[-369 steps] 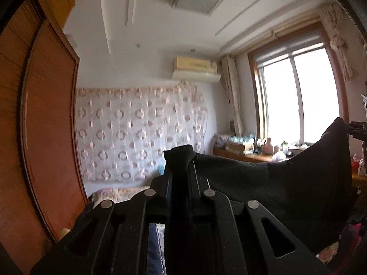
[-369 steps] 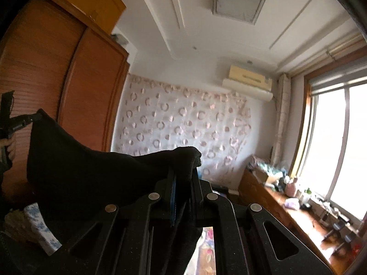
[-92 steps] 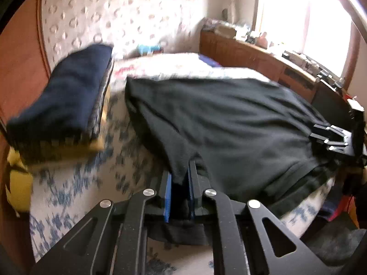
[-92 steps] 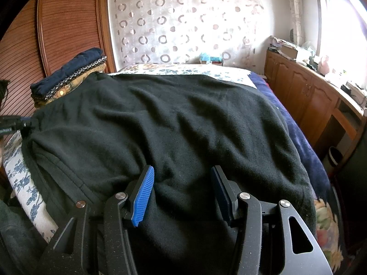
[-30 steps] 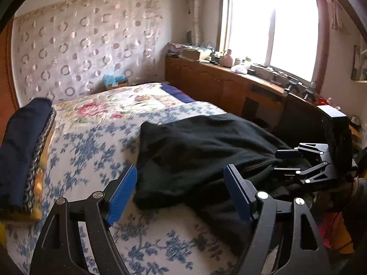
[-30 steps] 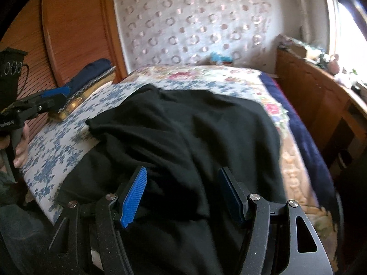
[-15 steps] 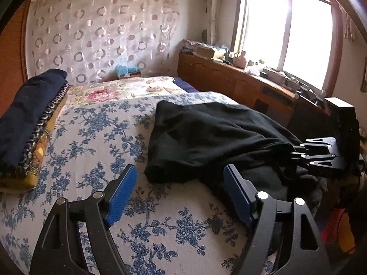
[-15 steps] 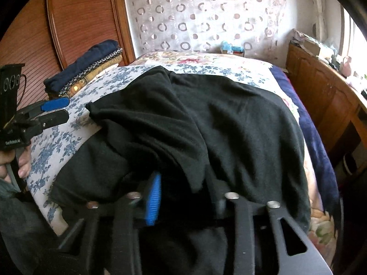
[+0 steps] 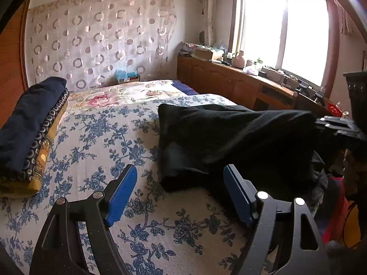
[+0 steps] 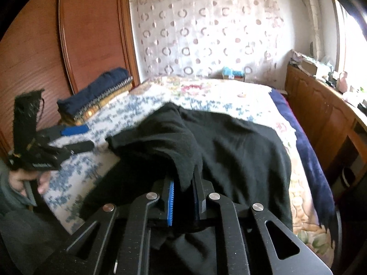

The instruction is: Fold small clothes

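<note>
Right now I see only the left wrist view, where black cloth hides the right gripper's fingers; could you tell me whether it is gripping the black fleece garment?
Observer: Yes. In the right wrist view the right gripper is shut on a raised fold of the black fleece garment, with the cloth pinched between its blue pads.
Operator: Thank you. Does the garment reach the bed's window-side edge?
Observer: No. It stops short of it: a strip of pale floral bed cover shows beyond the cloth.
Operator: And what lies past that strip?
Observer: A dark blue blanket hangs down that side of the bed, towards the wooden cabinets.
</note>
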The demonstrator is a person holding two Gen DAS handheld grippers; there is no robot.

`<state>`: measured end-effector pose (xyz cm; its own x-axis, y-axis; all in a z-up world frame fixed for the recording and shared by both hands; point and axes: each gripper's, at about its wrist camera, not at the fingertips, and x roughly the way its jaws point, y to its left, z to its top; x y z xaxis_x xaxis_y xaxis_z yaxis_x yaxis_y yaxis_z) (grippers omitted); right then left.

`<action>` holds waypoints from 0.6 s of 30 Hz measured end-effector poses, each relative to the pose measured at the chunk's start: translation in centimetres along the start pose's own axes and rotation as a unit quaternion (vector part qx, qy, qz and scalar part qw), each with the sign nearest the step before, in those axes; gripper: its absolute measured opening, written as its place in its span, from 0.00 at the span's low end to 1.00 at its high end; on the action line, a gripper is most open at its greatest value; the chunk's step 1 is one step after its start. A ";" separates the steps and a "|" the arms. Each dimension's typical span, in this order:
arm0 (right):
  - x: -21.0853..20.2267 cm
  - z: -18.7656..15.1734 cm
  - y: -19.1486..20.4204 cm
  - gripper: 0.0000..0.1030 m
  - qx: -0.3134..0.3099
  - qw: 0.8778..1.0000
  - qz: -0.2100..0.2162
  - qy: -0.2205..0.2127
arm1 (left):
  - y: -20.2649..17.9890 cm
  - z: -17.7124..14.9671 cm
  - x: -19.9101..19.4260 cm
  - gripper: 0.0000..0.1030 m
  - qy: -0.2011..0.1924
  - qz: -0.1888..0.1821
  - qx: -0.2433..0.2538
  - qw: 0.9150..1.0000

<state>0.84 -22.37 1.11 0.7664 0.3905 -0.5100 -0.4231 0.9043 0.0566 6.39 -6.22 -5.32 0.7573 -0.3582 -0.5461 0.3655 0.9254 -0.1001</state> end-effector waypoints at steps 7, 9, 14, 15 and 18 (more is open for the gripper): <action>-3.4 -0.5 -0.4 0.12 0.004 0.999 -0.032 -0.009 | -0.8 0.5 -0.9 0.76 -0.013 -0.008 0.009 1.000; -3.5 -1.3 -1.0 0.12 0.004 0.999 -0.053 0.010 | -1.0 0.6 -1.1 0.76 -0.015 -0.009 0.013 1.000; -2.4 -4.4 -3.2 0.12 0.019 0.994 -0.086 0.066 | -1.6 0.7 -1.3 0.76 -0.019 -0.006 0.023 1.000; -2.0 -5.0 -3.5 0.12 0.019 0.993 -0.092 0.077 | -1.6 0.8 -1.3 0.76 -0.018 -0.006 0.023 1.000; -1.5 -6.2 -4.1 0.12 0.032 0.992 -0.087 0.088 | -1.7 0.7 -1.3 0.76 -0.017 -0.006 0.024 1.000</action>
<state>-1.54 -27.71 -3.69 0.7271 0.1968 -0.6578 -0.2561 0.9666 0.0062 5.20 -7.40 -3.88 0.7702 -0.3734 -0.5171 0.3990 0.9145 -0.0661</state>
